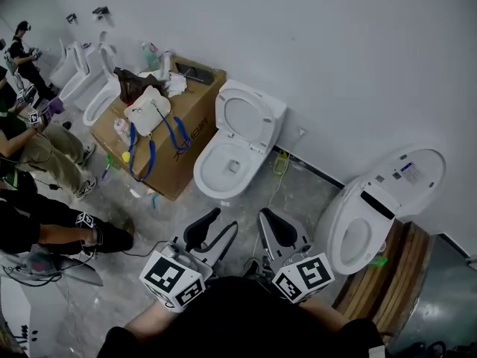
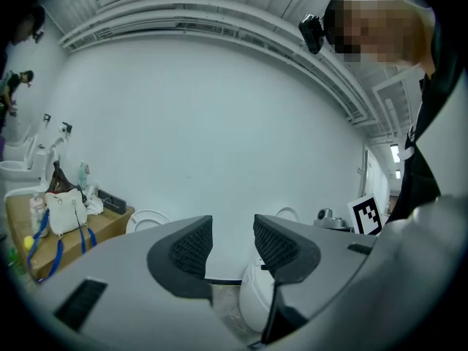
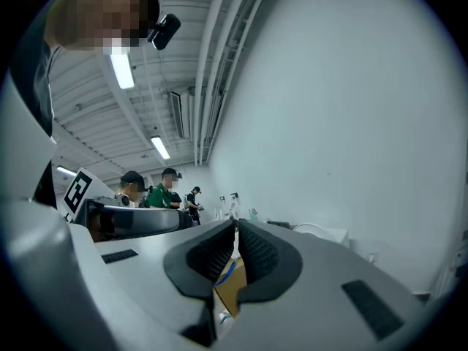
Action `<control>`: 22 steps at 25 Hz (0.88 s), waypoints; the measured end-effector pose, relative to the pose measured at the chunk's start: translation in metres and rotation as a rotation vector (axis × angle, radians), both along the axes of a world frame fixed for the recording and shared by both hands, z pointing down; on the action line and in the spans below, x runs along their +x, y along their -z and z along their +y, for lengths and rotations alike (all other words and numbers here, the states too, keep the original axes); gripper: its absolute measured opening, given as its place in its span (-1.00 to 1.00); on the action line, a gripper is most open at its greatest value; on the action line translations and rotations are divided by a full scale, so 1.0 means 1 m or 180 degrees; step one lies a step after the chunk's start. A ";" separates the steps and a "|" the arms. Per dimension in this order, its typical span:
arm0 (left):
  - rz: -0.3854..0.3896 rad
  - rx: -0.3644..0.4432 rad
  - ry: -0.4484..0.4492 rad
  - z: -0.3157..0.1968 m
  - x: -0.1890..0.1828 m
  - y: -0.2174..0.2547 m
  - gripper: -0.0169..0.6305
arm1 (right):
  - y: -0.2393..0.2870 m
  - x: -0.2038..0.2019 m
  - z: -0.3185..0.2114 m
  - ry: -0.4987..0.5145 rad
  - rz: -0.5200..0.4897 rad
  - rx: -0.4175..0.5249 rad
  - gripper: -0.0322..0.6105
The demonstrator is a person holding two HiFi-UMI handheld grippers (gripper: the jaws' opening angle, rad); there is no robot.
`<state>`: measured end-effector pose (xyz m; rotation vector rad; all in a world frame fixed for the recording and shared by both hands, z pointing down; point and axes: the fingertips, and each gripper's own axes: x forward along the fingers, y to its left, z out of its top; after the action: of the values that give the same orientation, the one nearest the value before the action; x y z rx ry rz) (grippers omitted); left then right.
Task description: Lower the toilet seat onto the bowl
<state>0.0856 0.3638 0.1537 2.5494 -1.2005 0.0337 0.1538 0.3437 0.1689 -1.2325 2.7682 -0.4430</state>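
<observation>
A white toilet stands against the wall in the middle of the head view. Its seat and lid (image 1: 248, 118) are raised and lean back on the wall above the open bowl (image 1: 206, 174). Both grippers hang side by side well in front of it, touching nothing. My left gripper (image 1: 215, 231) is open with nothing between its jaws (image 2: 232, 243). My right gripper (image 1: 273, 227) is shut and empty, its pads meeting at the tips (image 3: 235, 230). From the left gripper view, the raised seat (image 2: 150, 220) shows low at the left.
A cardboard box (image 1: 195, 121) loaded with bags and bottles stands left of the toilet. A second toilet (image 1: 358, 230) with its lid up sits at the right on wooden boards (image 1: 395, 274). People sit and stand at the far left (image 1: 45, 151). More toilets (image 1: 93, 88) line the back wall.
</observation>
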 end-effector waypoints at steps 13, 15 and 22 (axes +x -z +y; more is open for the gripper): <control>0.0195 -0.0110 -0.0190 -0.051 -0.099 -0.010 -0.39 | -0.015 -0.084 -0.045 -0.0384 0.0111 -0.0203 -0.77; 0.0207 -0.0135 -0.0277 -0.062 -0.116 -0.012 -0.40 | -0.019 -0.102 -0.053 -0.0473 0.0111 -0.0250 -0.77; 0.0318 -0.0061 -0.0519 -0.096 -0.176 -0.017 -0.40 | -0.035 -0.153 -0.073 -0.0815 0.0105 -0.0360 -0.77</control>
<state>-0.0903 0.2683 0.1705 2.5928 -0.9496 -0.0440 0.0010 0.2705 0.2038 -1.6070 2.5915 -0.5655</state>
